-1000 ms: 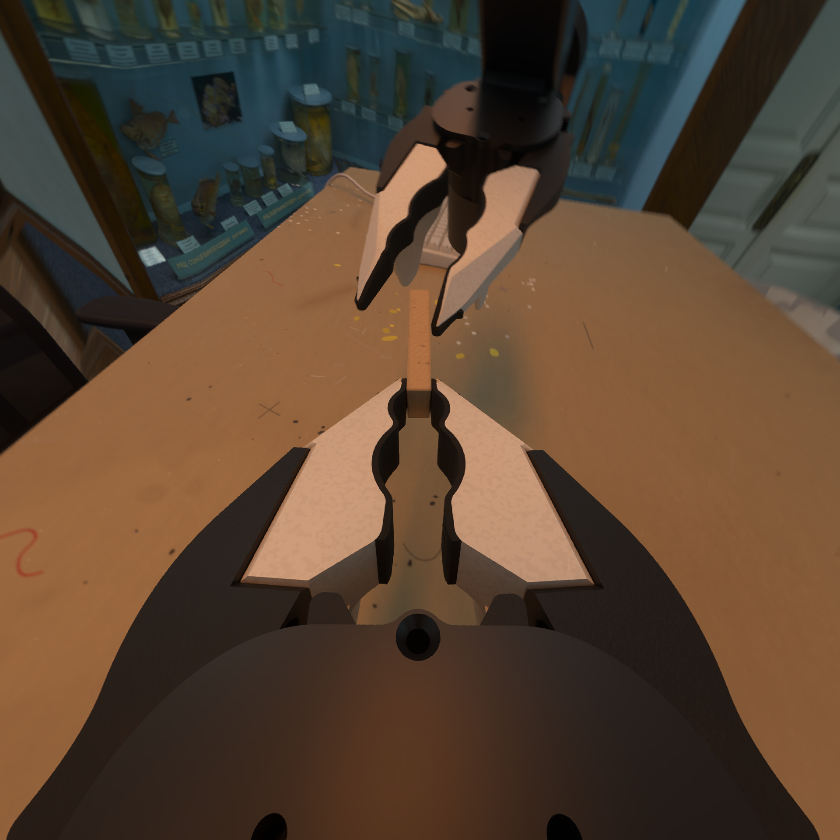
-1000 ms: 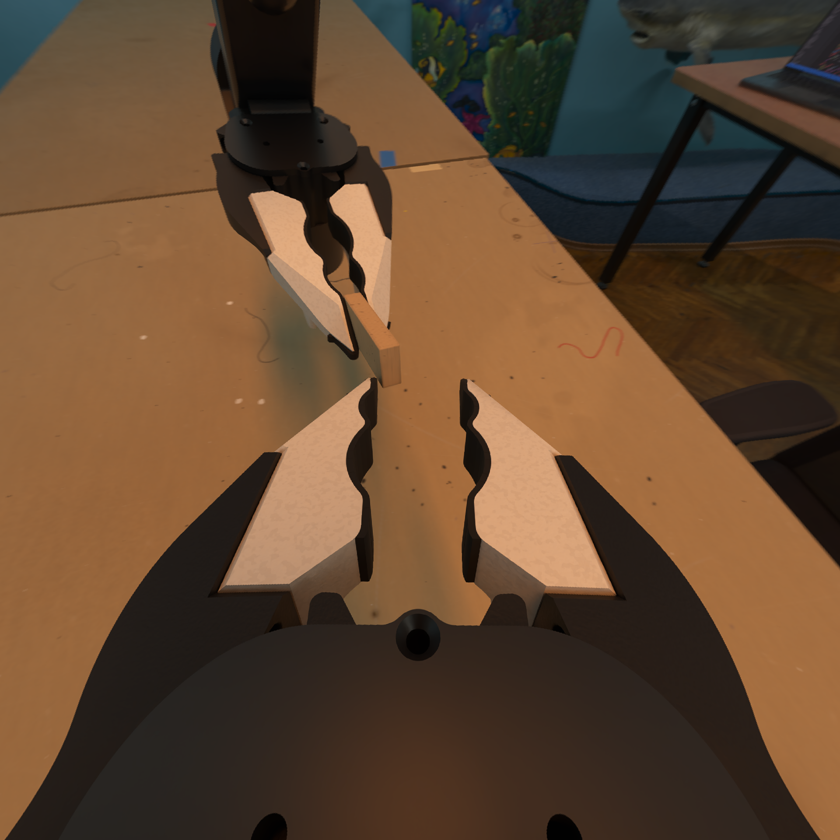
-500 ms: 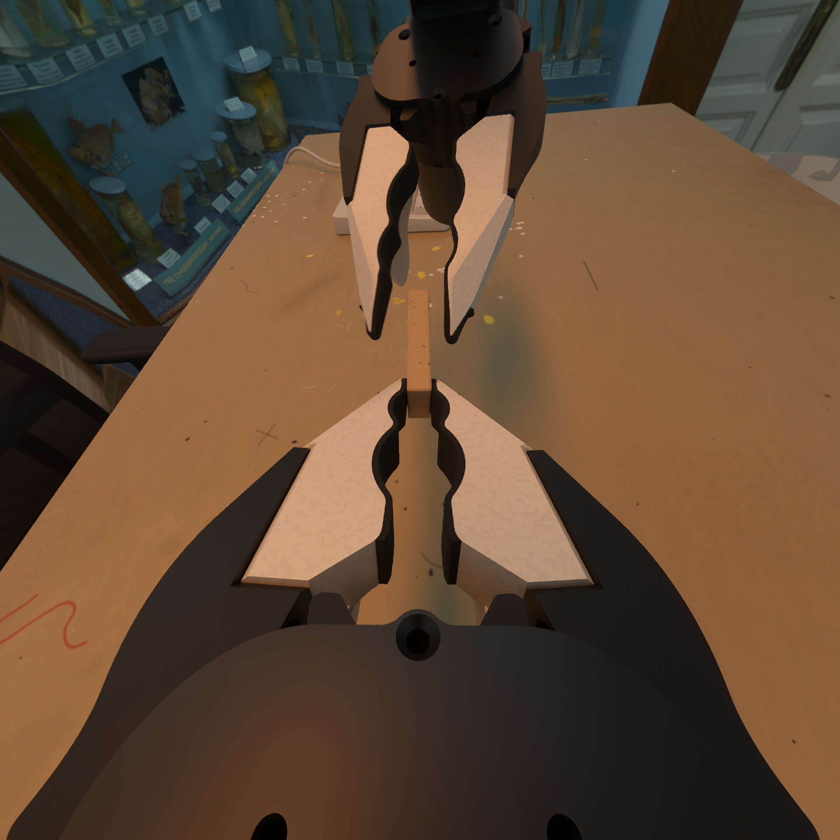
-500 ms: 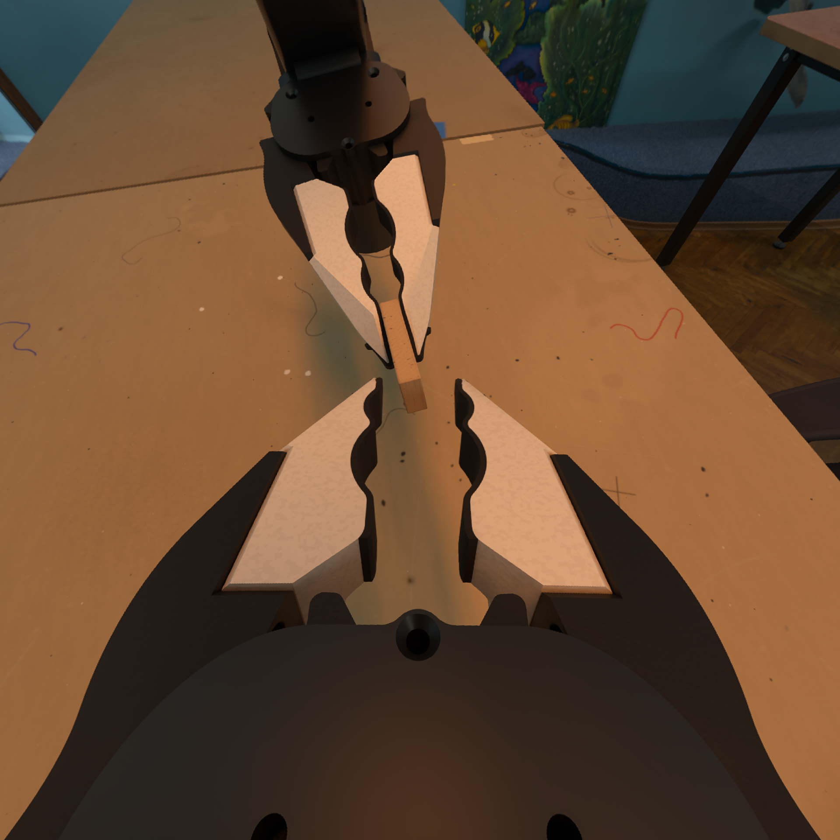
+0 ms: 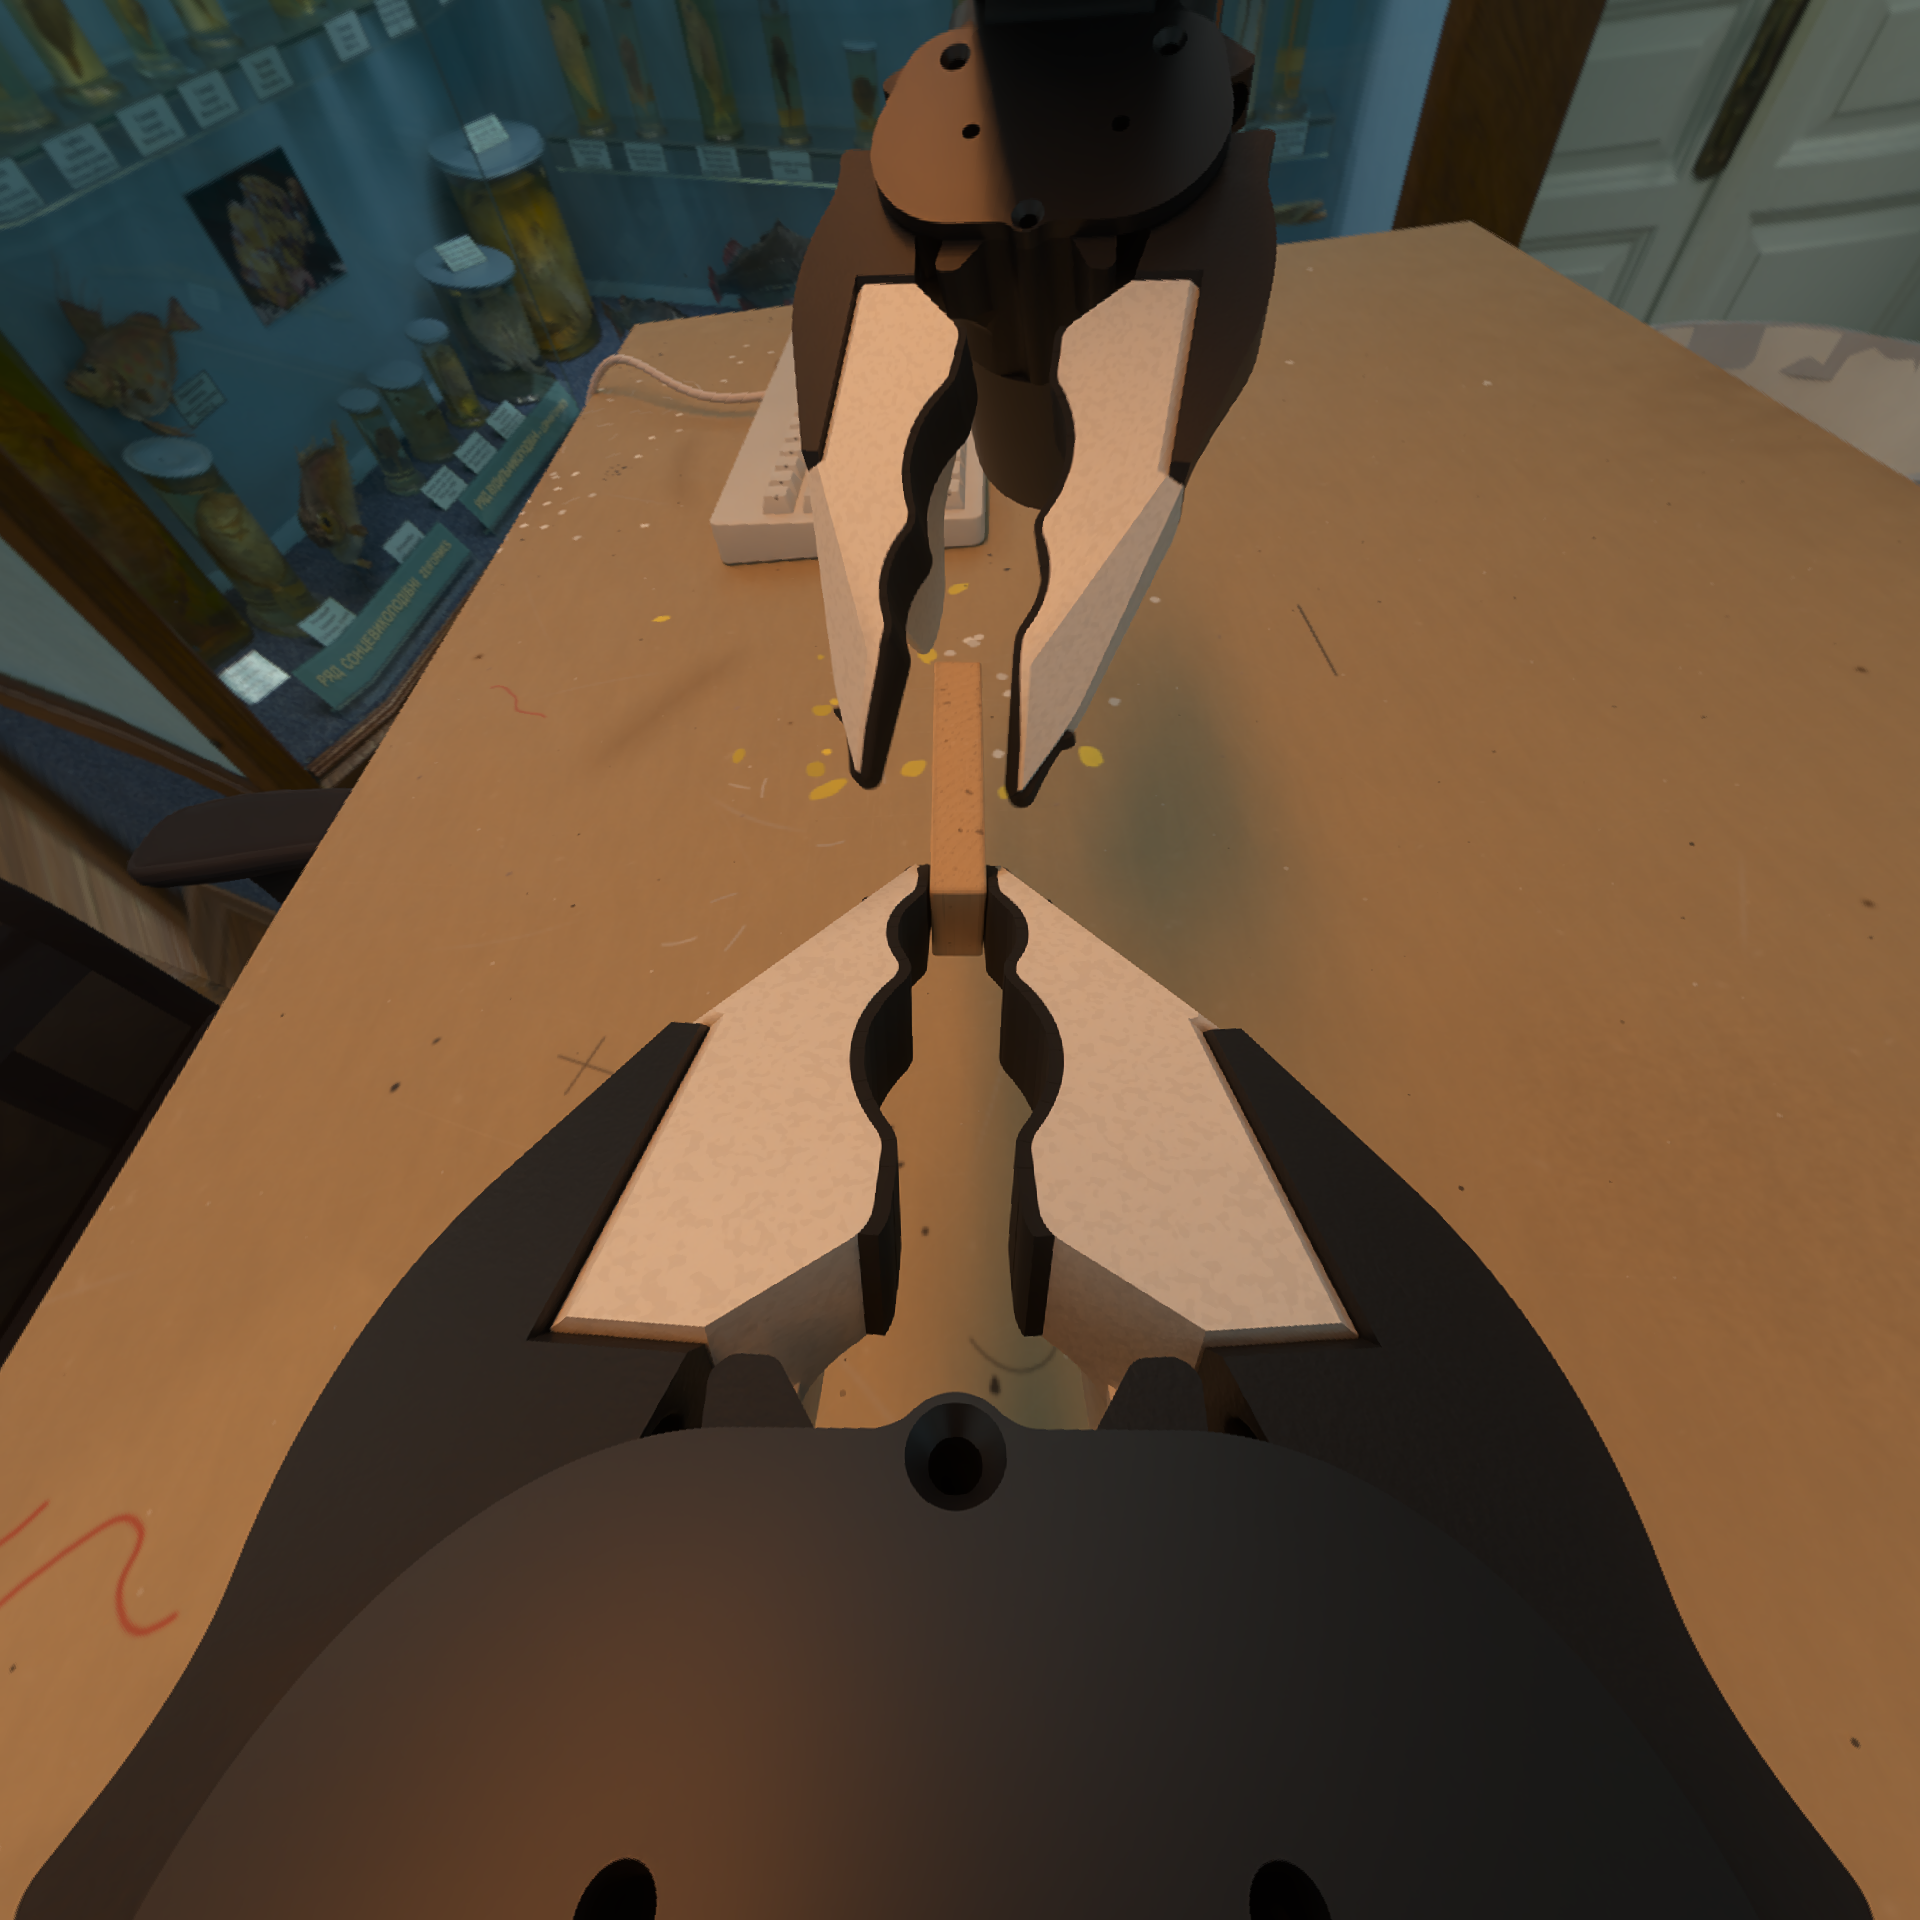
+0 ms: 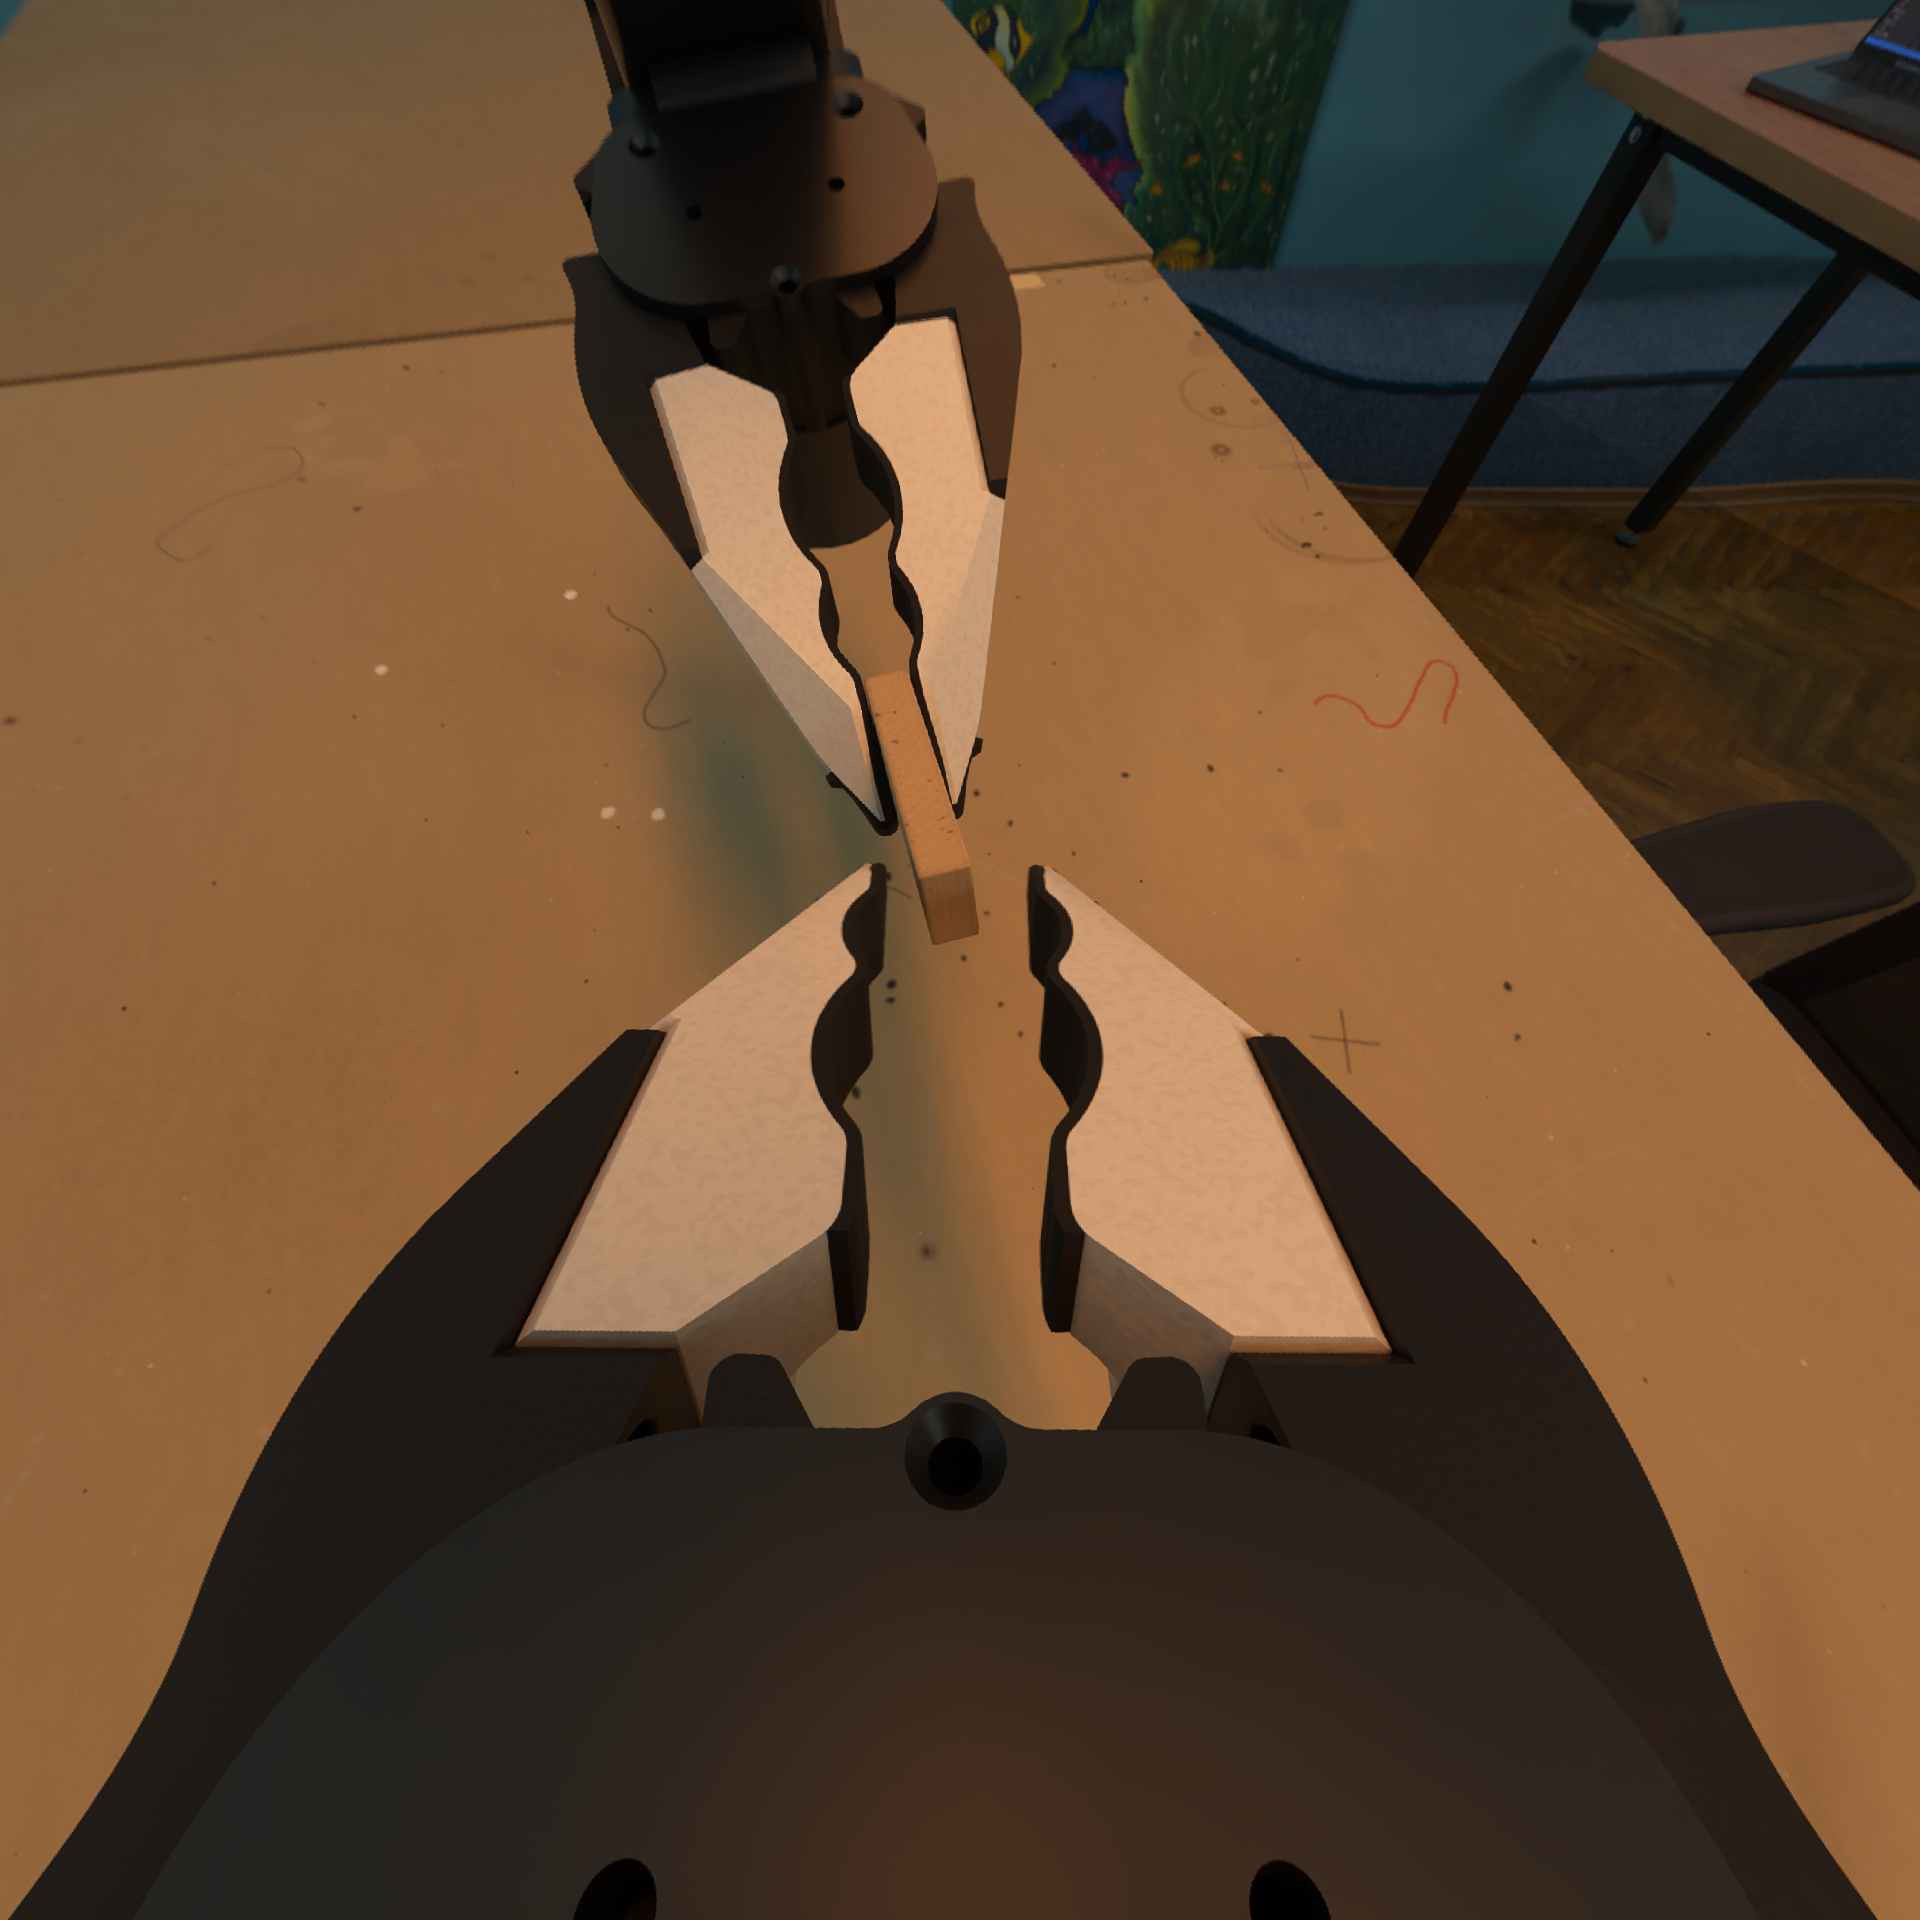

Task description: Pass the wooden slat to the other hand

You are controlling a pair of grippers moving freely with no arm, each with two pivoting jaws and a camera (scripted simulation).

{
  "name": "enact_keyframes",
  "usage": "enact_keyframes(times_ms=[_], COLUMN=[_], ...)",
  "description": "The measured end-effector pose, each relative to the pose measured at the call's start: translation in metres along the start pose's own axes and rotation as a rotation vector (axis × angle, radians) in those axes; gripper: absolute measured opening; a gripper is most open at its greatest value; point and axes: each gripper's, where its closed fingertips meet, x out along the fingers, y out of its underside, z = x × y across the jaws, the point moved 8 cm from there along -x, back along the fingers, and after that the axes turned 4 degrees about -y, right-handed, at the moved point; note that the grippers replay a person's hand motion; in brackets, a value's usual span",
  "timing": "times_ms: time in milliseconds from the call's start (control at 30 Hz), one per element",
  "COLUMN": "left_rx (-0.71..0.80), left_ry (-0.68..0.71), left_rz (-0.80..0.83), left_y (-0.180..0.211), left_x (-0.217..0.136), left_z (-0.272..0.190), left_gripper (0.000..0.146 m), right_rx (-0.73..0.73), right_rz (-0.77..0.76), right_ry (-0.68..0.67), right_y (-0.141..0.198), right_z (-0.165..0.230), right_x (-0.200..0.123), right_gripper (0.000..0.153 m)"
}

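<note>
My left gripper (image 5: 956, 883) is shut on the near end of the wooden slat (image 5: 956, 800), a short light-brown strip that points forward above the table. My right gripper (image 6: 954, 878) is open, facing the left one tip to tip. The slat's free end (image 6: 940, 883) sits between the right fingertips, closer to neither pad by touch that I can see. In the left wrist view the right gripper (image 5: 940, 774) has its open tips on either side of the slat's far end. In the right wrist view the left gripper (image 6: 920, 800) clamps the slat.
Both grippers hover over a brown wooden table (image 5: 1455, 831). A white keyboard-like device (image 5: 769, 499) with a cable lies behind the right gripper. The table's right edge (image 6: 1558, 748) borders a parquet floor and a dark chair (image 6: 1766, 873). Display jars (image 5: 499, 249) stand beyond the table.
The two grippers have closed in on each other. The slat's free end, earlier just ahead of the right fingertips, now lies between them. The left gripper stays shut on the slat.
</note>
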Motion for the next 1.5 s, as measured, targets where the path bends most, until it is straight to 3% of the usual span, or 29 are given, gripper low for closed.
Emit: enact_keyframes(times_ms=[133,500,600,833,1000,1200,1500], left_rx=[0.031,0.041,0.033,-0.009,-0.044,-0.059,0.015], left_ry=[0.018,0.028,0.022,-0.026,-0.071,-0.090,-0.115], left_rz=[0.023,0.020,0.002,-0.034,-0.058,-0.052,-0.014], left_y=[-0.003,-0.014,-0.017,-0.019,-0.021,-0.018,-0.024], left_x=[0.006,0.016,0.020,0.027,0.030,0.037,0.061], left_z=[-0.001,0.006,0.009,0.015,0.019,0.020,0.016], left_gripper=[0.009,0.010,0.030,0.042,0.044,0.047,0.029], right_rx=[-0.007,0.015,0.031,0.068,0.169,0.416,0.547], right_rz=[0.029,-0.045,-0.074,-0.146,-0.234,-0.444,-0.503], right_ry=[0.011,0.098,0.117,0.158,0.189,0.199,0.278], right_y=[0.004,0.008,0.009,0.009,0.016,0.034,0.058], right_z=[0.004,0.005,0.005,0.002,-0.003,-0.011,-0.010], right_x=[0.000,-0.013,-0.019,-0.034,-0.046,-0.071,-0.088], right_gripper=[0.012,0.012,0.009,0.009,0.009,0.009,0.009])
